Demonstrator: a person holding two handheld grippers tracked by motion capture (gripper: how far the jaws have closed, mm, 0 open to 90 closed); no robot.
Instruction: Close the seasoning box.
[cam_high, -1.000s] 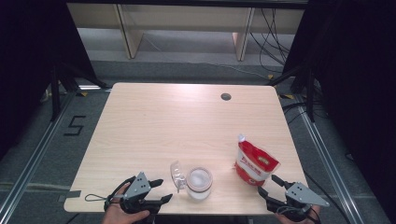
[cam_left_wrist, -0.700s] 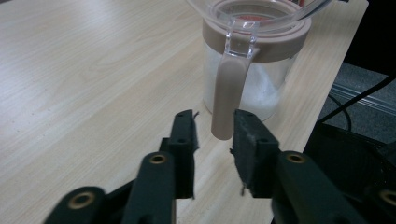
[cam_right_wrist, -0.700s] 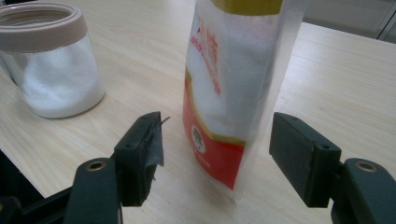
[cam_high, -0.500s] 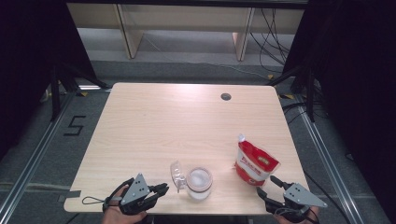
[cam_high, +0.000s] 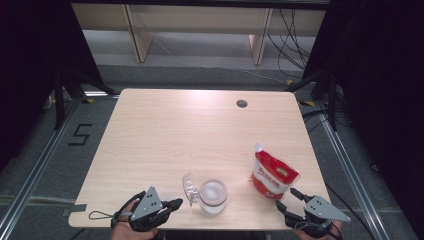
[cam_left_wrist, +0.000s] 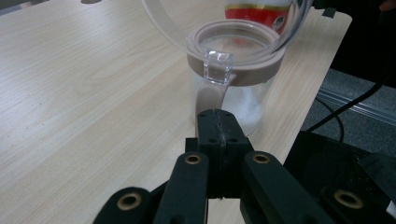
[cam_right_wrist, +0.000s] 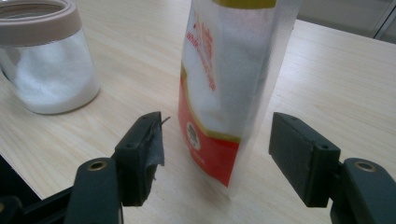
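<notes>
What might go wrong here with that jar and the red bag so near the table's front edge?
The jar stands close to the table's front edge with its clear lid flipped open; a nudge from the shut left gripper might tip it and spill the white powder. The upright pouch sits between the open right gripper pads, untouched; an uneven squeeze may topple it.

Jar stands left of pouch on table.
</notes>
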